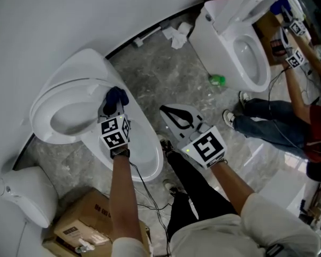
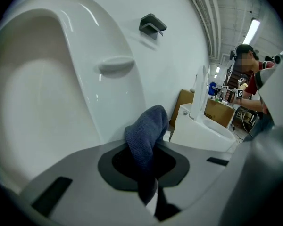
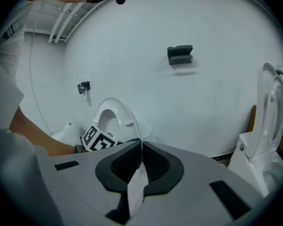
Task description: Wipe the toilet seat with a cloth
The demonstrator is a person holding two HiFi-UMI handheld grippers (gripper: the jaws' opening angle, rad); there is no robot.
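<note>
The left tool (image 1: 112, 105) is clamped on a dark blue cloth (image 1: 116, 96), which bunches up out of its jaws right at the edge of the raised toilet seat (image 1: 45, 108), above the bowl (image 1: 147, 151). The right tool (image 1: 170, 113) has its jaws pressed together with nothing between them, and hangs over the grey floor (image 1: 150, 79) beside that bowl.

"What's underfoot?"

"A grey marbled floor (image 1: 150, 84), glossy toward its right edge. A plain white wall (image 1: 69, 15) runs along its upper-left edge."

"Anything on the wall?"

"A small grey bracket (image 3: 179, 54), mounted high up."

"And further off?"

"A second white toilet (image 1: 214, 31) stands by the wall, with crumpled white paper (image 1: 176, 35) and a small green thing (image 1: 218, 80) on the floor near it. A cardboard box (image 1: 80, 218) sits at the lower-left corner. A strip light (image 2: 252, 30) glows overhead."
</note>
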